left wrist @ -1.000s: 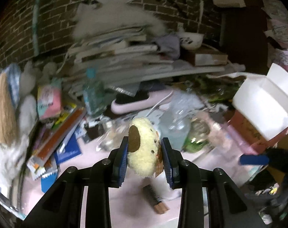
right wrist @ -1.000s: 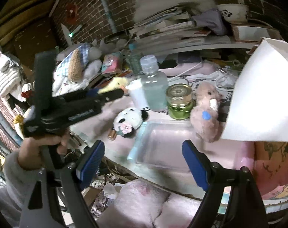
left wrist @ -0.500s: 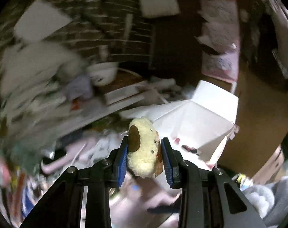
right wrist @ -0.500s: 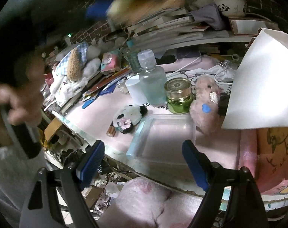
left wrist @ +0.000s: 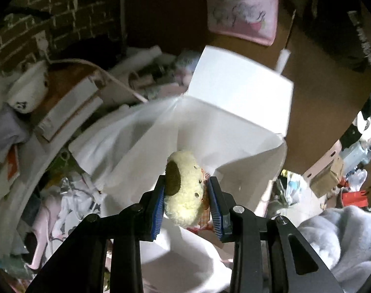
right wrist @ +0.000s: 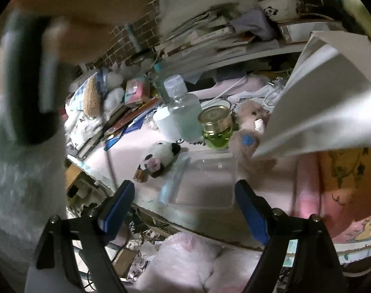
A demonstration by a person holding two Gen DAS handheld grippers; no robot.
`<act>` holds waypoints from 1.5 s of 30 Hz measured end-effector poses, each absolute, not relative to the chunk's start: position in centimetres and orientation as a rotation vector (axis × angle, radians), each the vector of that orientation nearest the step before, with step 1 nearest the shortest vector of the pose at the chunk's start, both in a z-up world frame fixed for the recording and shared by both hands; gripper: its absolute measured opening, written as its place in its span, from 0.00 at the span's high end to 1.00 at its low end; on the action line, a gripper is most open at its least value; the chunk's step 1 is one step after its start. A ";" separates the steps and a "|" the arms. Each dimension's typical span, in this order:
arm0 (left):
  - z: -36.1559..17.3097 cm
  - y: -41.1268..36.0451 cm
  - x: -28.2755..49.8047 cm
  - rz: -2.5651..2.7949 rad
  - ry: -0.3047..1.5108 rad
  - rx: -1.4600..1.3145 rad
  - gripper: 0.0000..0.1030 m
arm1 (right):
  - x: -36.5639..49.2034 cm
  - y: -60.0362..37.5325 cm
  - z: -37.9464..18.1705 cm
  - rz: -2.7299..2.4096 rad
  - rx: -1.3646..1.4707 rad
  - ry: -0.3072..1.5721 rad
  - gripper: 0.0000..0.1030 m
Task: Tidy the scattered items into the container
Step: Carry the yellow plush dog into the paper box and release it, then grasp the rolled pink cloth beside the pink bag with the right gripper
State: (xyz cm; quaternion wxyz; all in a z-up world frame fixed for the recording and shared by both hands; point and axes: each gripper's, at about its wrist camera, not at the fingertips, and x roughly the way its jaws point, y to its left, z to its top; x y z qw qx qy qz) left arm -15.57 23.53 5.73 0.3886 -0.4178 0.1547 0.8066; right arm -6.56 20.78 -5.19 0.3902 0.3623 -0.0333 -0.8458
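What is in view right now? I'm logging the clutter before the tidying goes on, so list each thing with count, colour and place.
yellow plush: 1, cream with brown ear, between left gripper pads, over the box
white box: 1, white, flaps open, right of the table
panda plush: 1, black and white, on pink table
pink plush: 1, pale pink, beside jar
glass jar: 1, green, gold lid
clear bottle: 1, left of jar
clear tray: 1, table front
book stack: several, back shelf
left gripper: black, blue pads, gripping plush
right gripper: open, empty, above tray
sleeve: pale, fuzzy, left
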 end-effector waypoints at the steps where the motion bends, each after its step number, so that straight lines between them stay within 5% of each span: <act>1: 5.4 23.7 -15.8 2.051 0.399 -1.073 0.73 | -6.5 20.9 -5.2 -2.155 0.916 -0.090 0.20; 4: 4.8 23.9 -16.0 2.055 0.410 -1.091 0.68 | -6.5 21.6 -5.5 -2.176 0.908 -0.111 0.20; 8: 5.1 23.5 -15.7 2.094 0.412 -1.042 0.25 | -6.1 22.3 -5.5 -2.232 0.873 -0.109 0.20; 13: 7.2 22.0 -14.4 2.154 0.380 -0.907 0.13 | -5.9 23.1 -5.7 -2.281 0.848 -0.115 0.20; 23: 8.6 15.5 -8.2 2.492 0.409 -0.650 0.05 | -4.4 24.3 -5.1 -2.487 0.685 -0.069 0.20; 35: 2.5 5.8 -1.7 2.619 0.159 -0.599 0.05 | -4.9 24.2 -7.2 -2.705 0.665 0.069 0.35; 39: 0.5 3.6 -0.2 2.642 0.037 -0.598 0.05 | -4.7 23.1 -7.7 -2.808 0.625 0.178 0.35; 45: -1.7 1.3 1.1 2.659 -0.071 -0.638 0.05 | -5.7 23.2 -8.4 -2.805 0.698 0.066 0.32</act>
